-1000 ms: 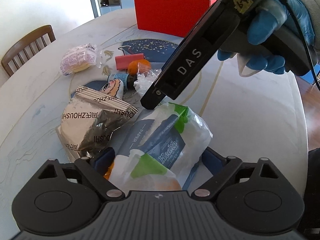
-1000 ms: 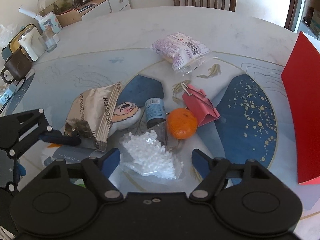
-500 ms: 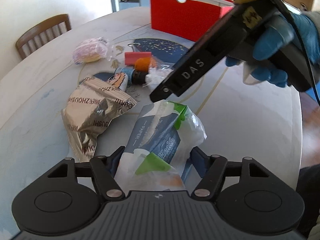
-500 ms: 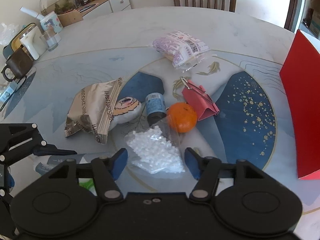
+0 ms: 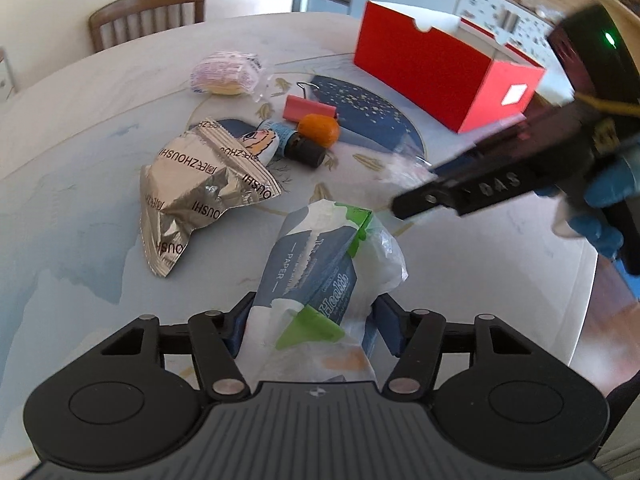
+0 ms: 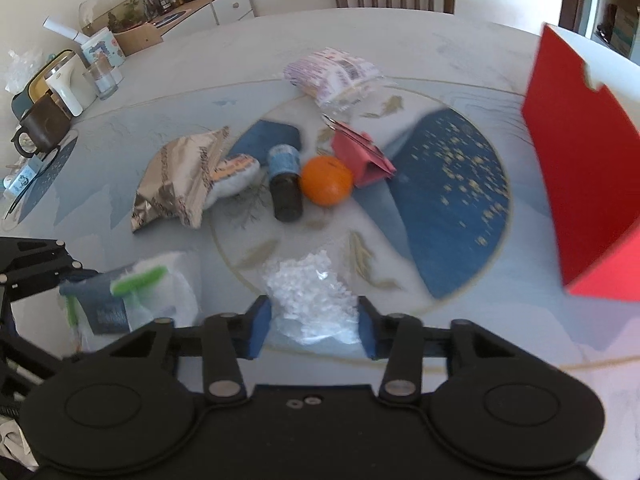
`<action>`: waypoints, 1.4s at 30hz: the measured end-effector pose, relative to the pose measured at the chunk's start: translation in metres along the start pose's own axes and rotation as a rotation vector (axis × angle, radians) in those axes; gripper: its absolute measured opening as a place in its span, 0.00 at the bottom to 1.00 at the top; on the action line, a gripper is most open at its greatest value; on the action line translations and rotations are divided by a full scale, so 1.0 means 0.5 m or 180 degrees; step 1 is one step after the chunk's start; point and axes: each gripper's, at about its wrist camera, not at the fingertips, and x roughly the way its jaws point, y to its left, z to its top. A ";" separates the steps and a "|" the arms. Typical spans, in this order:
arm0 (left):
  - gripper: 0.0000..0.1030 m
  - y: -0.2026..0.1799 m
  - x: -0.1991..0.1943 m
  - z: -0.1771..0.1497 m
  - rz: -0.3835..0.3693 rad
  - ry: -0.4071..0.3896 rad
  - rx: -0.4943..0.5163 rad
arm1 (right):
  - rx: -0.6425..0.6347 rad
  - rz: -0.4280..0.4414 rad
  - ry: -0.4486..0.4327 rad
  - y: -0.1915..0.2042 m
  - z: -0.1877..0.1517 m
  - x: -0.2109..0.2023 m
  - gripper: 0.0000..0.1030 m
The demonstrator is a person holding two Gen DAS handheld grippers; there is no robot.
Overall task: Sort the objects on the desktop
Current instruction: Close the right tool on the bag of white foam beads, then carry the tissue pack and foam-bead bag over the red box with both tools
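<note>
Both hand-held grippers closing on packets
Left hand-held gripper (image 5: 308,322) has just closed onto the tissue pack (image 5: 320,268); right hand-held gripper (image 6: 314,326) has narrowed around the bag of white pellets (image 6: 312,296), pack at its 9 o'clock.

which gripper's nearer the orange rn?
Right. The right gripper, closing around the clear bag of white pellets, sits just short of the orange. The left gripper, closed on the tissue pack, is farther back, off to the side.

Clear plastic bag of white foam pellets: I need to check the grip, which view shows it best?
Right wrist view: the clear plastic bag of white foam pellets sits between the closing right gripper pads. Left wrist view shows only a blurred corner.
</note>
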 end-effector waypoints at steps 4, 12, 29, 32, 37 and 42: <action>0.59 -0.006 -0.013 0.000 0.0058 -0.0028 -0.0155 | 0.0029 0.0045 0.0014 -0.025 -0.025 -0.021 0.36; 0.59 -0.029 -0.032 0.028 0.0207 -0.0132 -0.0421 | 0.0111 0.0049 0.0009 -0.070 -0.051 -0.068 0.33; 0.59 -0.155 -0.058 0.186 0.0184 -0.0570 -0.0470 | 0.0205 0.0311 -0.0511 -0.201 0.017 -0.247 0.31; 0.59 -0.176 -0.055 0.218 0.0165 -0.0625 -0.0454 | 0.0220 0.0323 -0.0596 -0.234 0.036 -0.271 0.31; 0.59 -0.217 -0.042 0.274 0.0177 -0.0677 -0.0376 | 0.0192 0.0240 -0.0712 -0.288 0.061 -0.300 0.31; 0.59 -0.255 -0.018 0.330 0.0173 -0.0689 -0.0328 | 0.0281 0.0158 -0.0751 -0.351 0.082 -0.311 0.31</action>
